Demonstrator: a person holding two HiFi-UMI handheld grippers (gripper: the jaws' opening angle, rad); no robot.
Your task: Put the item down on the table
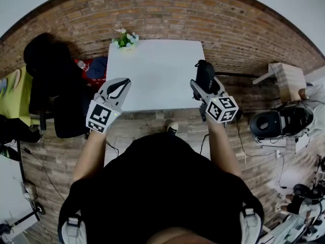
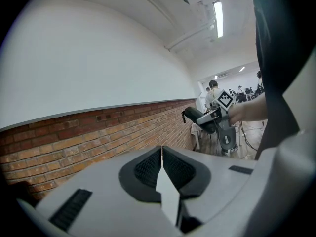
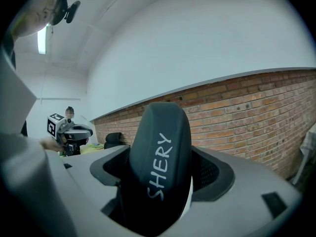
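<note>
Nearest in the head view is the person's dark shirt, from which both forearms reach toward the far side over a brick-patterned floor. At left, the left gripper hangs over the near left corner of the white table, its marker cube toward the person. At right, the right gripper carries a black case, an oblong, rounded item seen over the table's right edge and standing up out of the jaws. A flower pot sits on the table's far left corner. A black chair stands left of the table, and a wooden stool stands well apart on the right. In the left gripper view, the two jaws are pressed together along a thin seam with nothing between them. Beyond them runs a brick wall under a white upper wall, a ceiling light glows above, and the right gripper with the case shows in the distance at right. In the right gripper view, the jaws pinch the black case on both sides. The case rises upright between them, slightly tilted, with white lettering reading SHERY along its face. Brickwork lies behind it, and the left gripper appears small at far left.
</note>
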